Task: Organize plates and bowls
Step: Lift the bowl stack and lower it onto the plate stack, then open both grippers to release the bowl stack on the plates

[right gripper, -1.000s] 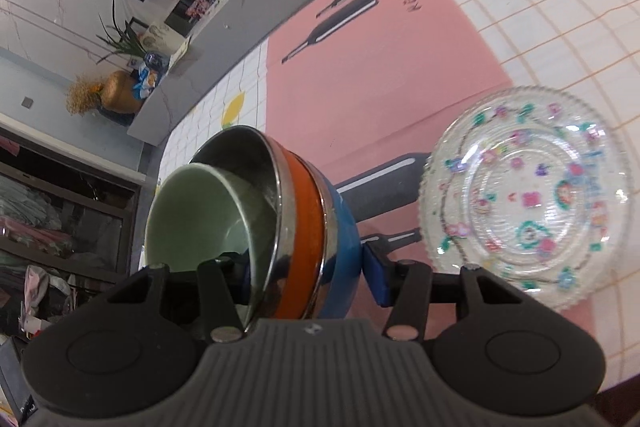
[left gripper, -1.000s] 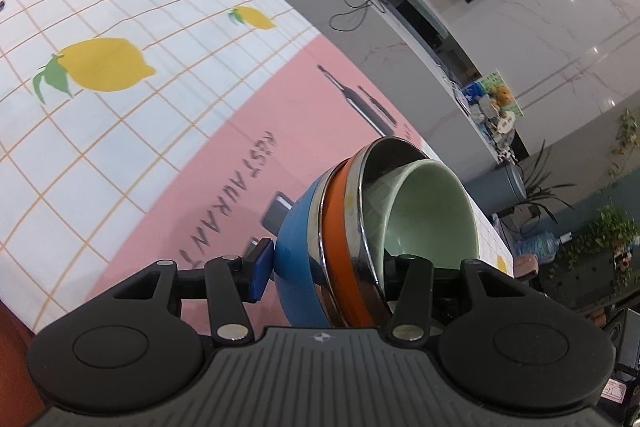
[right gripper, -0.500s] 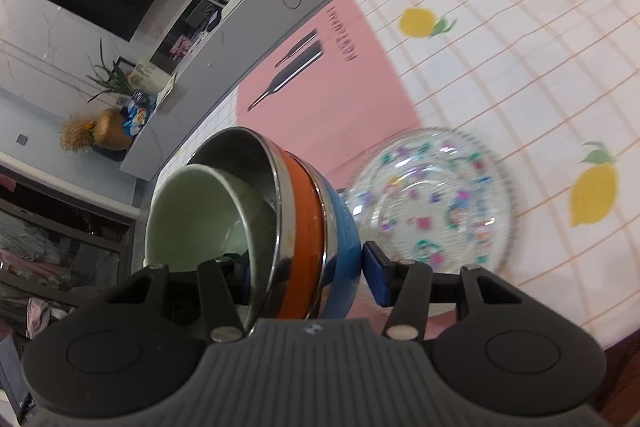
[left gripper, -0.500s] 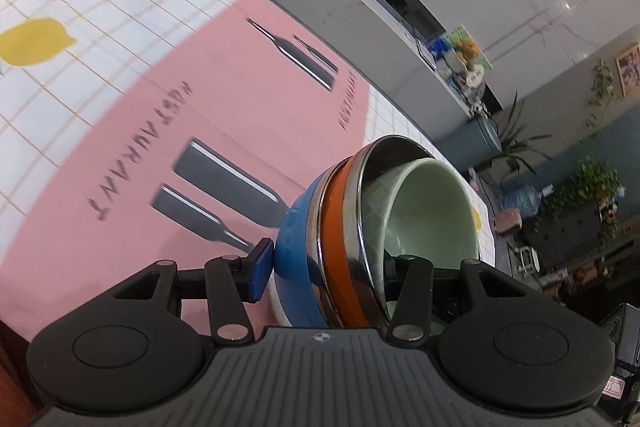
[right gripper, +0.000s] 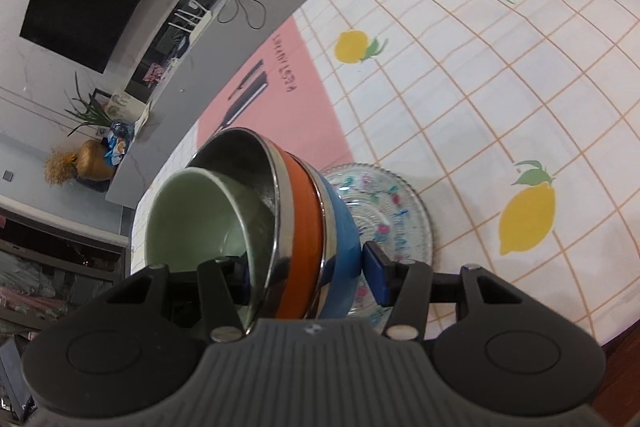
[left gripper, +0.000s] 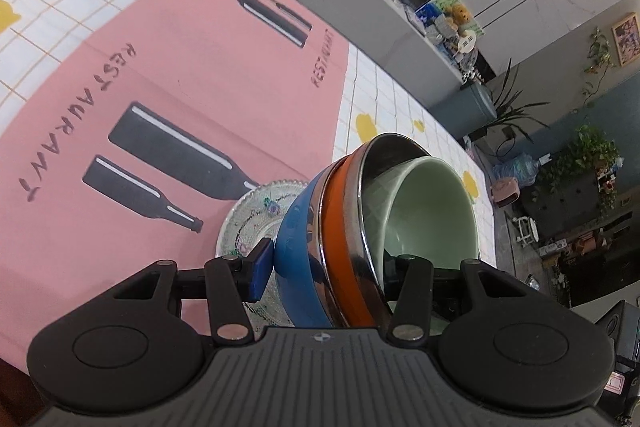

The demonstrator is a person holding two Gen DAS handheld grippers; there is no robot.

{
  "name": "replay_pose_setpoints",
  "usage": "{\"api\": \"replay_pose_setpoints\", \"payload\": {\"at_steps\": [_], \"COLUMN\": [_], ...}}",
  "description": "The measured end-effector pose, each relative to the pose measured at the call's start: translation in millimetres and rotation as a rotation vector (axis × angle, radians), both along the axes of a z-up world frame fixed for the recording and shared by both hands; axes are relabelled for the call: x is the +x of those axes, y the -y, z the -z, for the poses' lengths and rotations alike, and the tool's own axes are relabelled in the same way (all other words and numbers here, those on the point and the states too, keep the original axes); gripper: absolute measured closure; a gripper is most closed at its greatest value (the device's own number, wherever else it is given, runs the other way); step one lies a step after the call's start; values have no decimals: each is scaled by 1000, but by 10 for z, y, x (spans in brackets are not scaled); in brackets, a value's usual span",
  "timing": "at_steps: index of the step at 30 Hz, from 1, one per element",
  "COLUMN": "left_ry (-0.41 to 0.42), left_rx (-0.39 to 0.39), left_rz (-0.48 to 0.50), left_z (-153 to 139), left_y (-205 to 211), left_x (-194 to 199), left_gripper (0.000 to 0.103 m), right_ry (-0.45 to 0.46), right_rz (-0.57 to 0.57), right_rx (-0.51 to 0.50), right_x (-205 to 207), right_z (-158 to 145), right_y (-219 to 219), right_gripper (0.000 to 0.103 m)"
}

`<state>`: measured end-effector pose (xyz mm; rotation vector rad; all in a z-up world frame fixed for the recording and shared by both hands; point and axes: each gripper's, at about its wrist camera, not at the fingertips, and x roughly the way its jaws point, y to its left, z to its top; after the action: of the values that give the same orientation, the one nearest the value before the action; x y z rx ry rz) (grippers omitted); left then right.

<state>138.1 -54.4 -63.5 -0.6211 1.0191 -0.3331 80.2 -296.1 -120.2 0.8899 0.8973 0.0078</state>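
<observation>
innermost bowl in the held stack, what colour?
Pale green innermost bowl, nested in the steel-lined stack; clearest in the right wrist view.

black ribbed left gripper (left gripper: 324,267) and right gripper (right gripper: 308,267), silver screws, blue-padded fingers (left gripper: 261,263).

"RESTAURANT" is printed in dark letters on the pink placemat (left gripper: 192,75), once along its left side and once, smaller, beside the bottle drawings near its far edge.

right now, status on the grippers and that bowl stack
Left gripper and right gripper each clamped on the nested bowl stack. Stack tilted on edge over the glass floral plate. Nothing in the way on the tablecloth.
</observation>
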Motion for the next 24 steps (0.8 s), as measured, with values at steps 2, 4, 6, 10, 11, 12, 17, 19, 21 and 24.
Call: {"api": "replay_pose_setpoints", "payload": {"at_steps": [2, 4, 6, 10, 11, 12, 17, 19, 21, 24], "left_ry": [-14, -30, -40, -47, -50, -52, -66, -64, -61, -68], "left_rx": [-1, -2, 1, 1, 0, -2, -17, -20, -17, -14], "left_rz": [2, 2, 1, -5, -5, -5, 5, 11, 13, 14], "left_z": [43, 83, 104, 130, 142, 153, 224, 233, 232, 222], "left_y": [19, 22, 17, -7, -12, -1, 26, 31, 27, 13], "left_x": [21, 37, 58, 64, 66, 71, 80, 73, 71, 76], "left_gripper": [48, 48, 48, 48, 48, 48, 48, 48, 48, 48], "right_ry": [-15, -26, -35, -42, -43, -45, -50, -49, -49, -51], "right_rz": [1, 2, 0, -4, -5, -6, -4, -1, -1, 3], "right_rx": [2, 0, 1, 0, -1, -3, -29, -37, -34, -28], "right_x": [17, 35, 60, 104, 113, 120, 130, 122, 118, 119], "right_z": [48, 84, 110, 147, 153, 157, 167, 170, 175, 179], "right_y": [28, 40, 48, 44, 44, 40, 38, 49, 60, 62], "right_gripper": [51, 51, 51, 51, 51, 51, 51, 51, 51, 50]}}
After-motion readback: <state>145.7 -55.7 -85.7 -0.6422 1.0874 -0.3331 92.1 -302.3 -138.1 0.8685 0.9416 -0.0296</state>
